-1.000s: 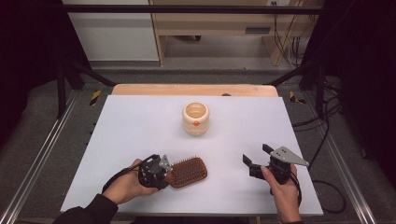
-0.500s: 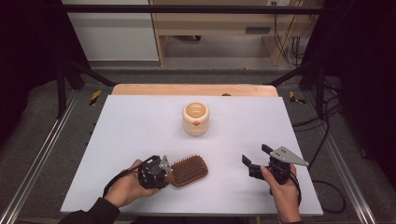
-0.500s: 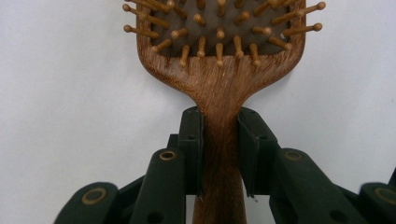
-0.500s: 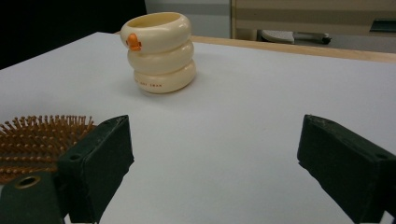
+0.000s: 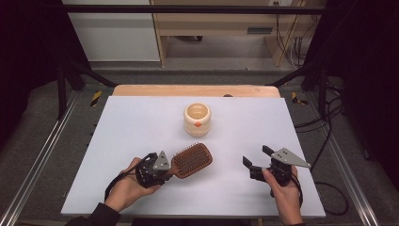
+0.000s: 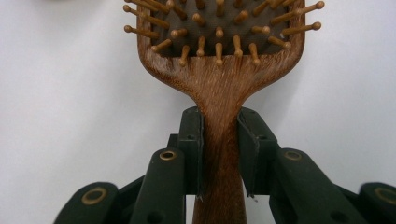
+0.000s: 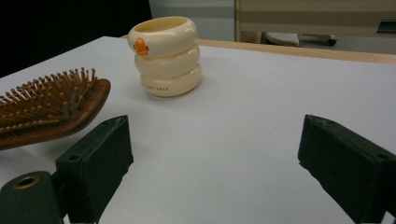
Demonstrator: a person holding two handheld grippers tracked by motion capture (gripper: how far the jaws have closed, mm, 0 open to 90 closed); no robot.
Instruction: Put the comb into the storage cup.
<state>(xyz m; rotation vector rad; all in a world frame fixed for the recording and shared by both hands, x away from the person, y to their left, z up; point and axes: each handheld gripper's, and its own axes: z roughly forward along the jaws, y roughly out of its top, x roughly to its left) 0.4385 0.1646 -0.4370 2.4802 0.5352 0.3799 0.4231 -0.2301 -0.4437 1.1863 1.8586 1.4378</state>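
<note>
- The left hand (image 5: 123,187) comes in from the bottom edge and holds the left gripper (image 5: 165,168) low, pointing right; its jaws are clamped tight.
- The right hand (image 5: 282,188) holds the right gripper (image 5: 256,159) pointing left, apparently just above the surface, jaws spread wide with nothing between.

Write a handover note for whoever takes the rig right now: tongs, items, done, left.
Left tongs: shut on the wooden hairbrush, clamping its handle just below the head, bristles up. The brush sits at the near-left part of the white table; whether it rests on the surface or is slightly lifted cannot be told.
Right tongs: open, holding nothing, low over the near-right part of the table.
Cream ring-shaped cup: upright mid-table, beyond the brush, untouched.
Done: brush grasped.
Left: probably carry the brush to the cup; the right tongs are free to steady the cup.
</note>
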